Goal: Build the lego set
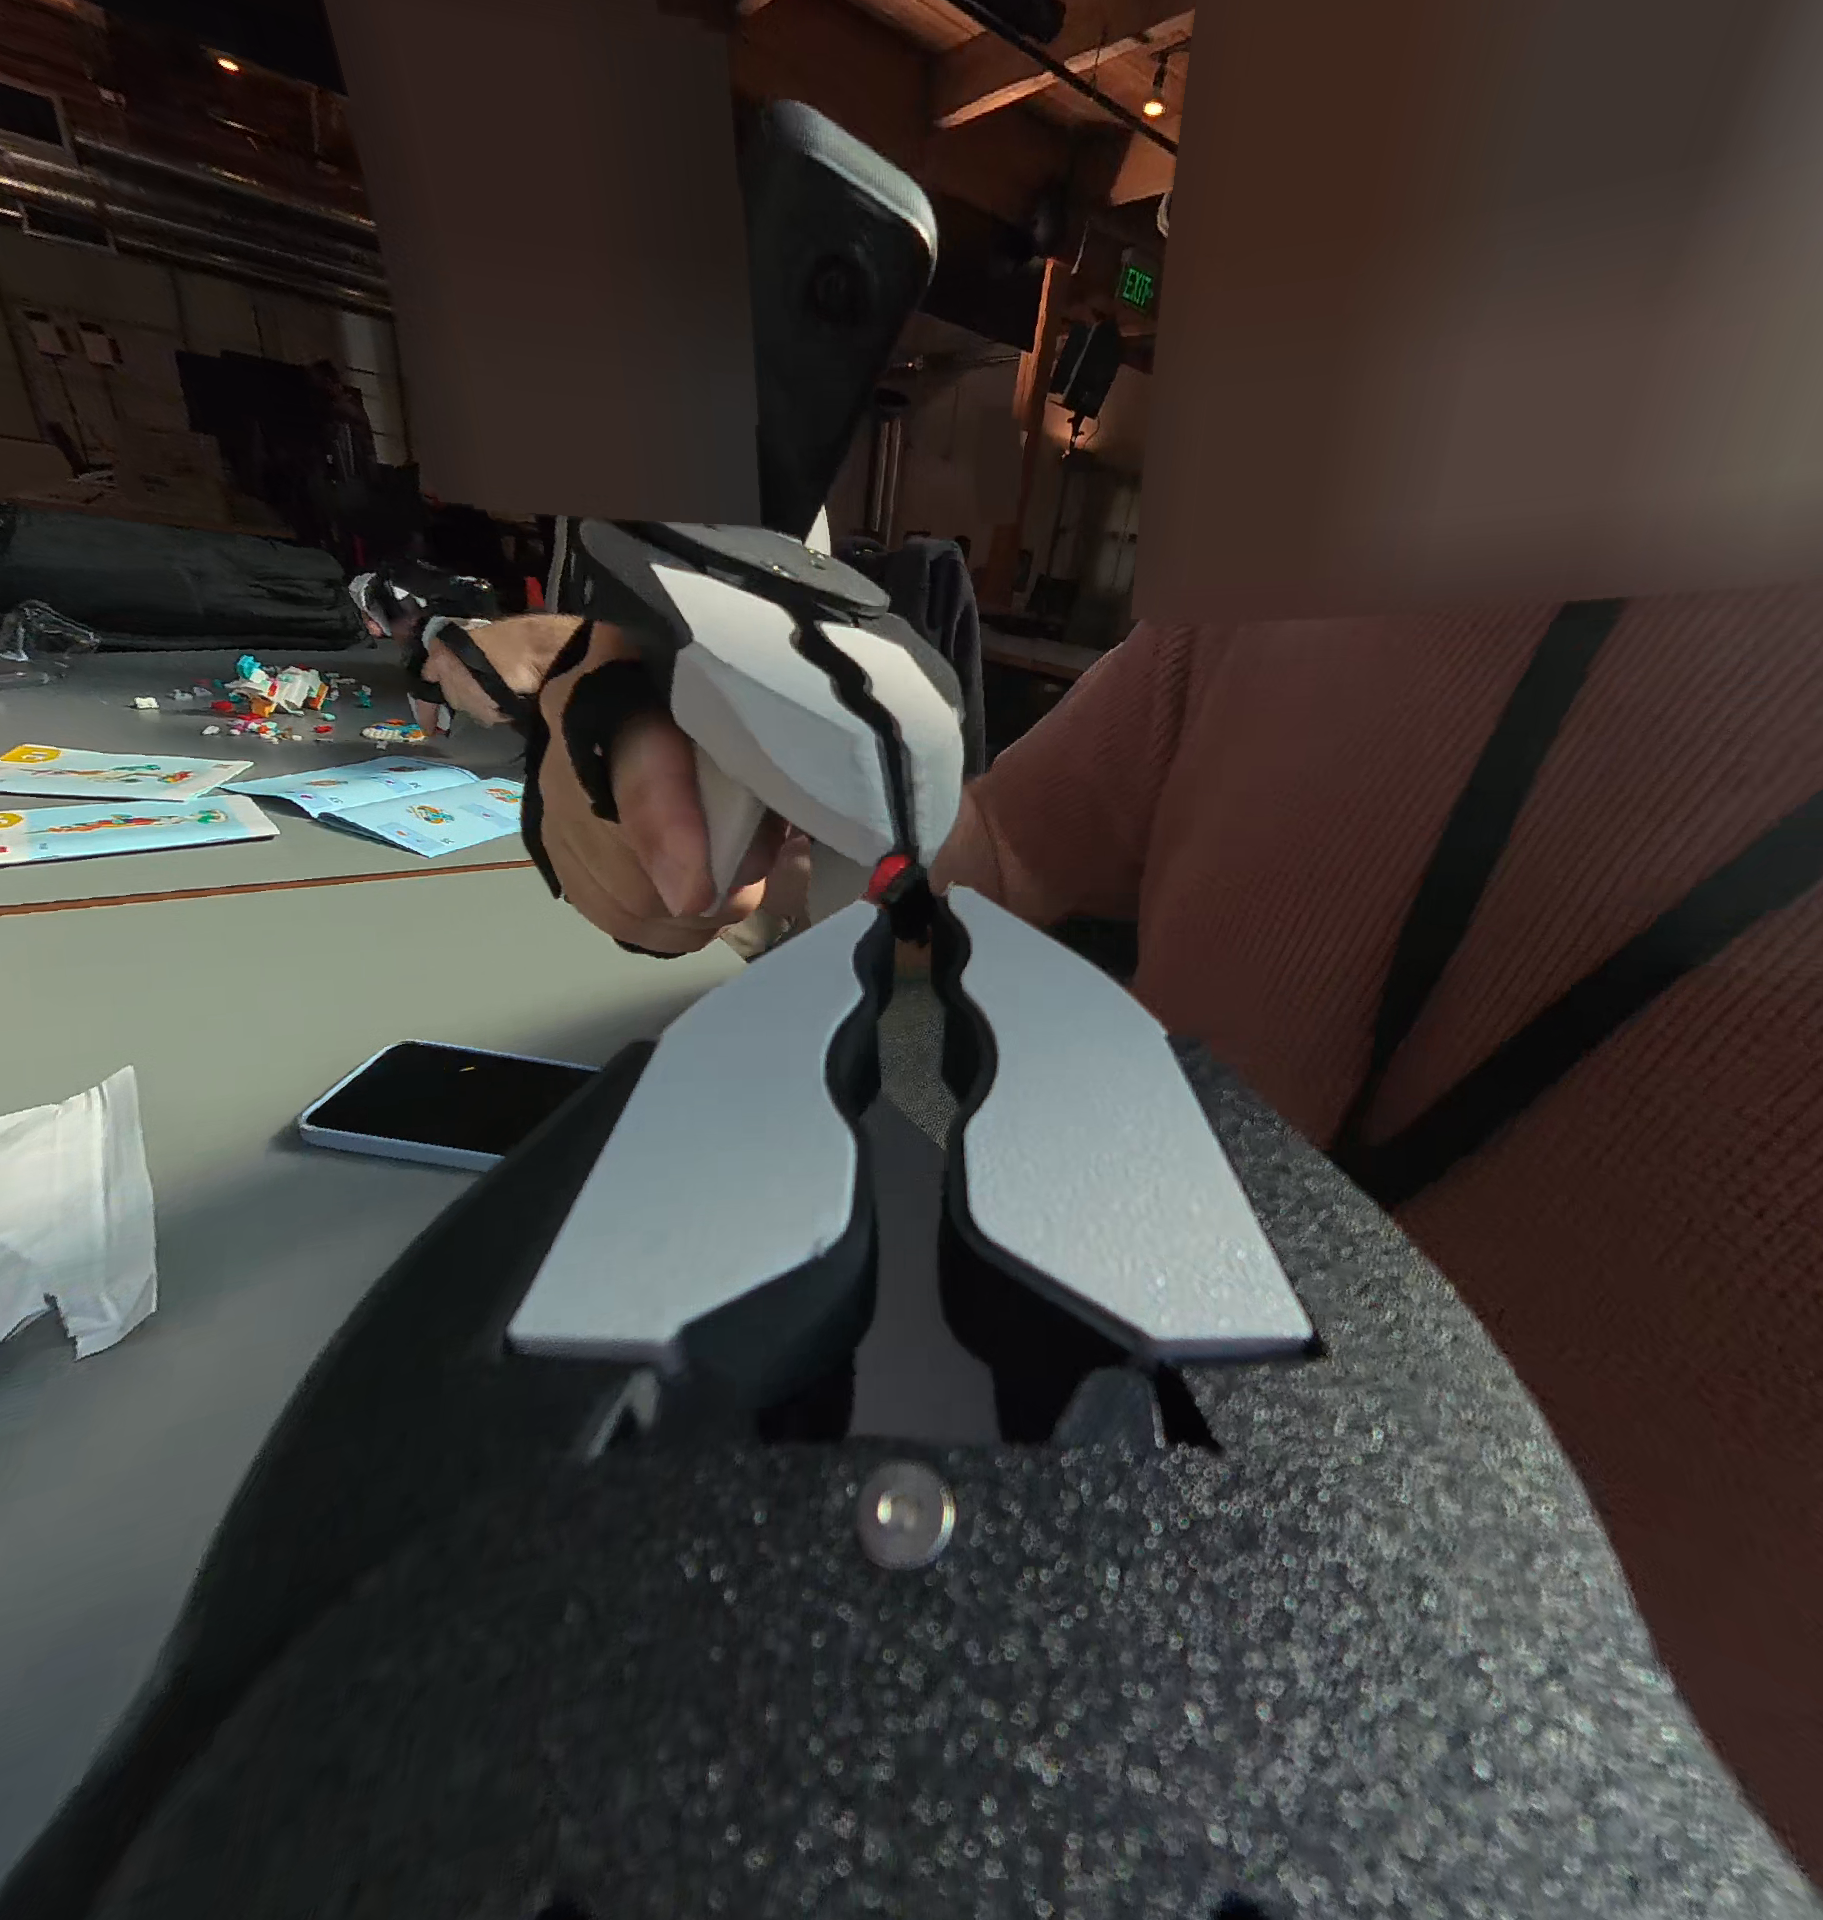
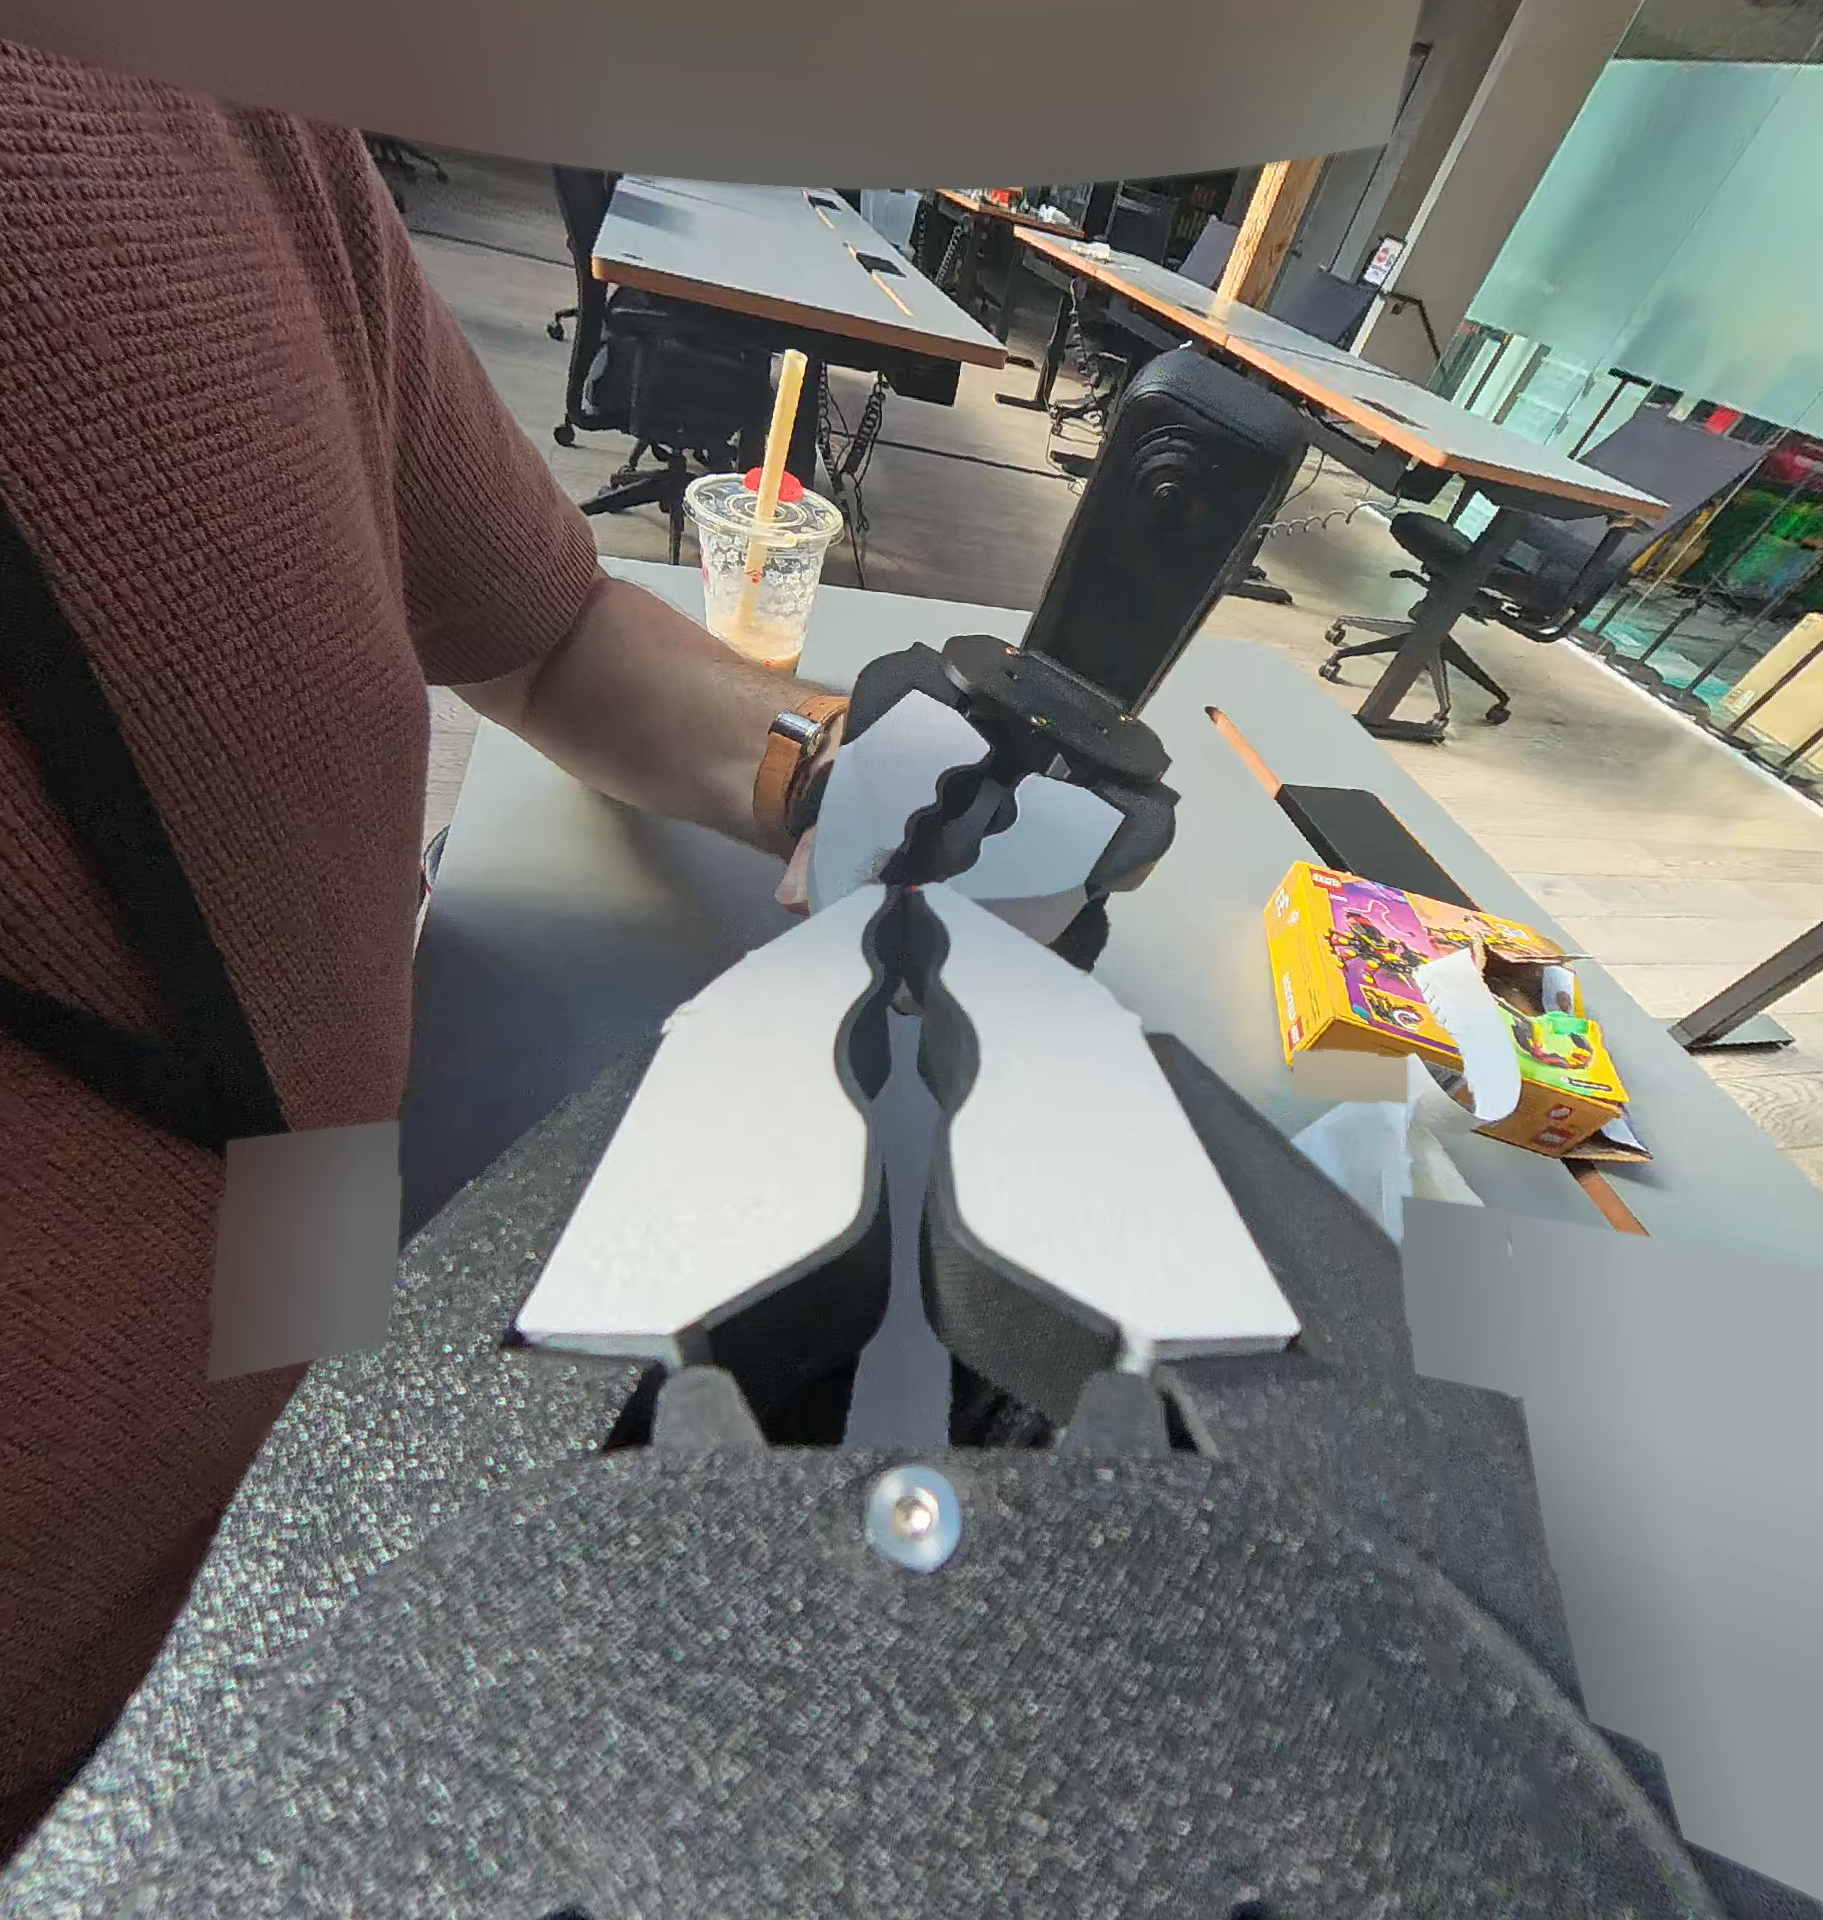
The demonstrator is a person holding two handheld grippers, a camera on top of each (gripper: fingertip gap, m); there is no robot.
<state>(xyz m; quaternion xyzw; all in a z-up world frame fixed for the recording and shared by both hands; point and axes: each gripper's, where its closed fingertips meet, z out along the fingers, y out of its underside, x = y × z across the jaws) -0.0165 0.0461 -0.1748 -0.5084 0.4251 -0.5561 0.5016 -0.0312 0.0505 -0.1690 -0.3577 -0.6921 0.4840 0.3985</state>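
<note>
Both grippers are held up in the air in front of the person's chest, tip to tip. In the left wrist view my left gripper point(image 1: 909, 916) is shut on a small black piece point(image 1: 915, 923). Facing it, my right gripper point(image 1: 894, 868) is shut on a small red piece point(image 1: 889, 881). The red piece touches the black one. In the right wrist view my right gripper point(image 2: 901, 900) meets the left gripper point(image 2: 909, 873), and only a speck of the red piece point(image 2: 919, 889) shows. Most of each piece is hidden by the fingertips.
A pile of loose lego pieces point(image 1: 283, 691) and light-blue instruction booklets point(image 1: 107, 800) lie far back on the grey table point(image 1: 263, 987). A phone point(image 1: 439, 1101) and a white paper bag point(image 1: 45, 1216) lie nearer. A yellow lego box point(image 2: 1437, 997) and a drink cup point(image 2: 761, 571) stand on the other side. Left and right tips are no more than a few centimetres apart.
</note>
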